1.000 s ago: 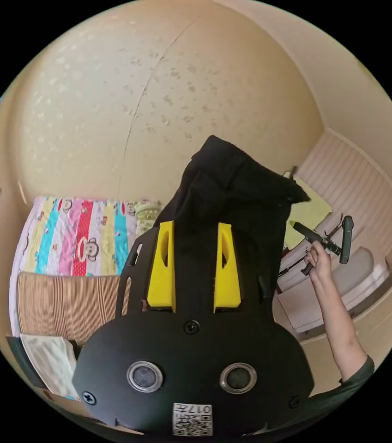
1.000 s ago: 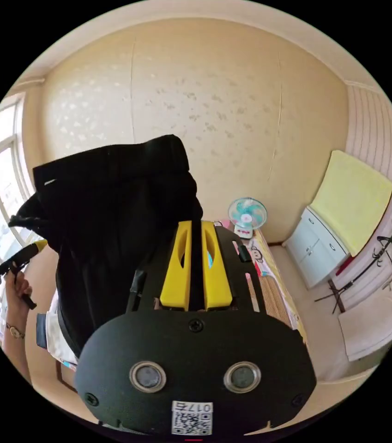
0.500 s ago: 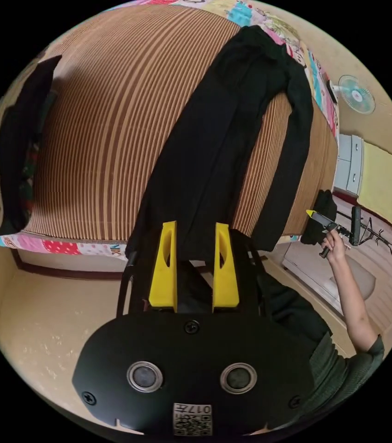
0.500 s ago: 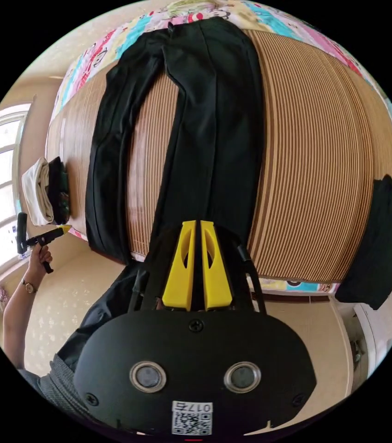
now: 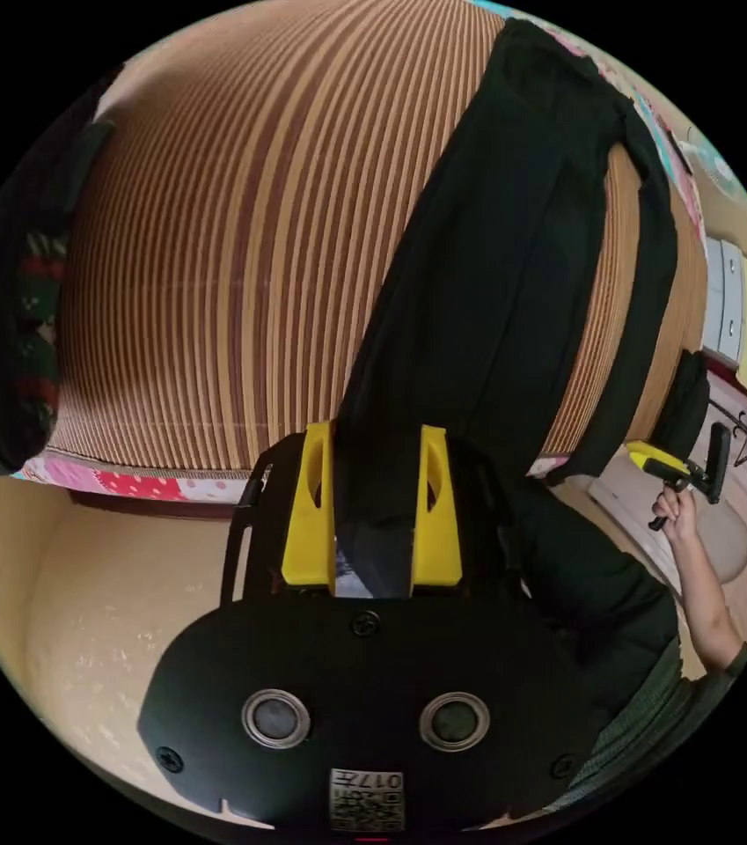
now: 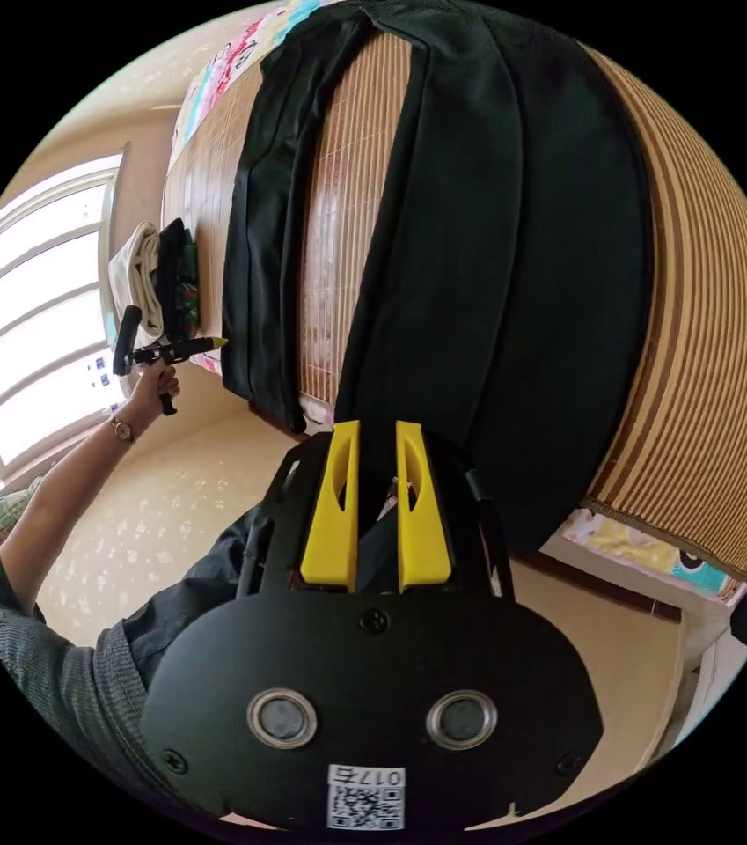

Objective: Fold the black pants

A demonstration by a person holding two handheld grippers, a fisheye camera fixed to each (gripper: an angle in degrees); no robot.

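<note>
While the left gripper (image 5: 373, 440) shows its two yellow jaws standing apart at the near edge of the left gripper view, dark cloth of the long black pants (image 5: 514, 264) fills the gap between them; whether the jaws press on that cloth I cannot tell. Just past the jaws, one wide leg runs up and away across the brown striped bamboo mat (image 5: 241, 220) covering the bed, and the second, narrower leg lies beside it with a strip of mat between the two. Farther off, at the mat's edge, the right gripper (image 5: 659, 459) appears in a person's hand (image 5: 677, 510), its yellow tip touching the hem of the narrower leg.

Seen from the right gripper view, the right gripper (image 6: 377, 440) has its jaws parted by a narrow gap with dark fabric of the pants (image 6: 496, 264) between them, and again the grip itself cannot be judged. Beyond, both legs stretch away over the mat (image 6: 707, 352). At the far side, a hand (image 6: 155, 383) holds the left gripper (image 6: 206, 343) by the other hem, near a stack of folded clothes (image 6: 157, 277) and a bright window (image 6: 39, 352).
</note>
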